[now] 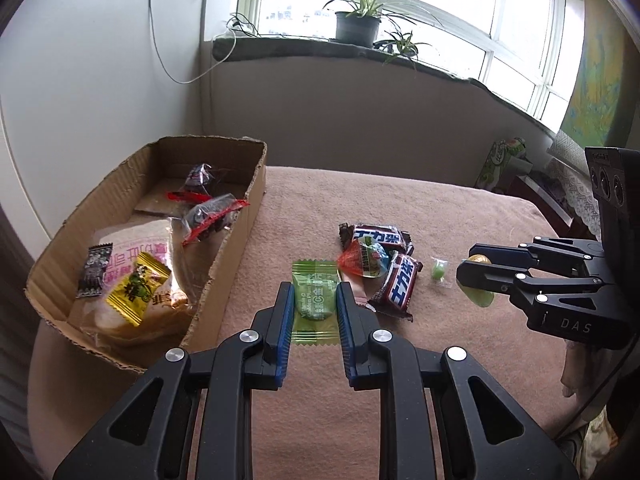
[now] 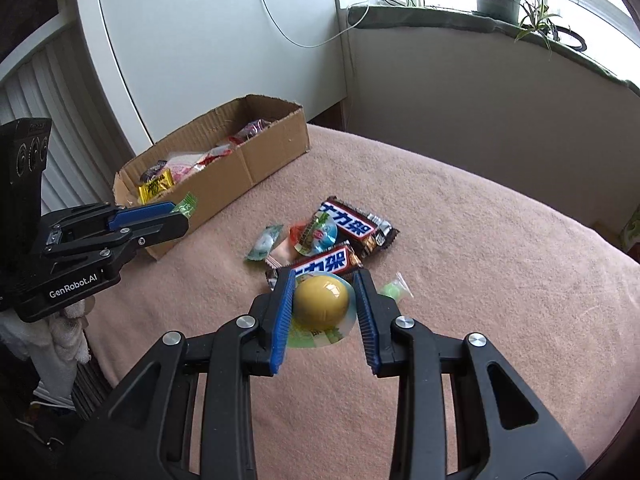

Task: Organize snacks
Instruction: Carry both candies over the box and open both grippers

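Note:
My left gripper [image 1: 313,295] is shut on a green plum candy packet [image 1: 314,299], held above the pink cloth beside the cardboard box [image 1: 236,240]; the packet's tip shows in the right wrist view [image 2: 186,204]. My right gripper [image 2: 323,293] is shut on a yellow egg-shaped jelly cup [image 2: 321,301] with a green-printed lid. It shows in the left wrist view [image 1: 478,280] at the right. Two Snickers bars [image 1: 400,285] [image 2: 354,222], a round orange and blue packet [image 1: 364,261], and a small green candy [image 1: 439,270] lie between the grippers.
The box [image 2: 248,164] holds a yellow candy [image 1: 138,288], a black sachet [image 1: 95,266], red-edged clear packets [image 1: 208,216] and a large pale bag. A teal candy [image 2: 264,242] lies left of the pile. Walls and a windowsill with plants [image 1: 360,20] stand behind.

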Motion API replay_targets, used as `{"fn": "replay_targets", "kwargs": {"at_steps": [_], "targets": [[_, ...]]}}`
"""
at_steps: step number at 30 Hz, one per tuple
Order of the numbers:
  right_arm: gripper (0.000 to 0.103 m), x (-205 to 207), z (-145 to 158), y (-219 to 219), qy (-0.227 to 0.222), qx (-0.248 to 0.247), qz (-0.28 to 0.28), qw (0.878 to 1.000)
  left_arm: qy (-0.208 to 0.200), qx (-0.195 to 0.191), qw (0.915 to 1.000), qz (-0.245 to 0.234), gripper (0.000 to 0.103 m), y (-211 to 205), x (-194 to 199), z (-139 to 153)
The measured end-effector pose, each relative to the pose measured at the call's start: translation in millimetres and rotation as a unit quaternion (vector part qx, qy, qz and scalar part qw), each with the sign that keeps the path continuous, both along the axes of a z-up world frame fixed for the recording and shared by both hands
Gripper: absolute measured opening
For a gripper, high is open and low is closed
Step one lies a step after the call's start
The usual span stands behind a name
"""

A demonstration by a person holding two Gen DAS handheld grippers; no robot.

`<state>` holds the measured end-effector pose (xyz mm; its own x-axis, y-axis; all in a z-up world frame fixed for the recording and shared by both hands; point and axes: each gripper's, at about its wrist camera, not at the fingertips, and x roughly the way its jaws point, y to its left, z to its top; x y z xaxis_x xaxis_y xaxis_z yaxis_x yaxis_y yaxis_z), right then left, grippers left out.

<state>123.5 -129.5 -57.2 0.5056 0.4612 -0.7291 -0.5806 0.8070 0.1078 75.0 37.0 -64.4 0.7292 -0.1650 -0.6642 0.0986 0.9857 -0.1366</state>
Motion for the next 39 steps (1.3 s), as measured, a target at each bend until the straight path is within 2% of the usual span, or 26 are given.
{"fn": "replay_targets", "kwargs": {"at_steps": [10, 17, 30, 39], "targets": [[0.032, 15.0, 47.0, 46.9, -0.040, 0.018, 0.024, 0.999, -0.036, -0.010, 0.9985, 0.041, 0.019, 45.4, -4.1, 21.3], [0.032, 31.5, 61.4, 94.2, -0.048, 0.021, 0.048, 0.997, -0.052, -0.013, 0.9957, 0.076, 0.019, 82.9, -5.7, 28.7], [0.032, 64.1, 63.7, 165.7, -0.034, 0.026, 0.081, 0.996, -0.056, -0.020, 0.9908, 0.122, 0.019, 133.8, 5.3, 26.9], [0.032, 83.2, 48.0, 203.2, -0.007, 0.028, 0.086, 0.996, -0.043, -0.017, 0.9898, 0.135, 0.019, 150.9, 18.9, 16.3]]}}
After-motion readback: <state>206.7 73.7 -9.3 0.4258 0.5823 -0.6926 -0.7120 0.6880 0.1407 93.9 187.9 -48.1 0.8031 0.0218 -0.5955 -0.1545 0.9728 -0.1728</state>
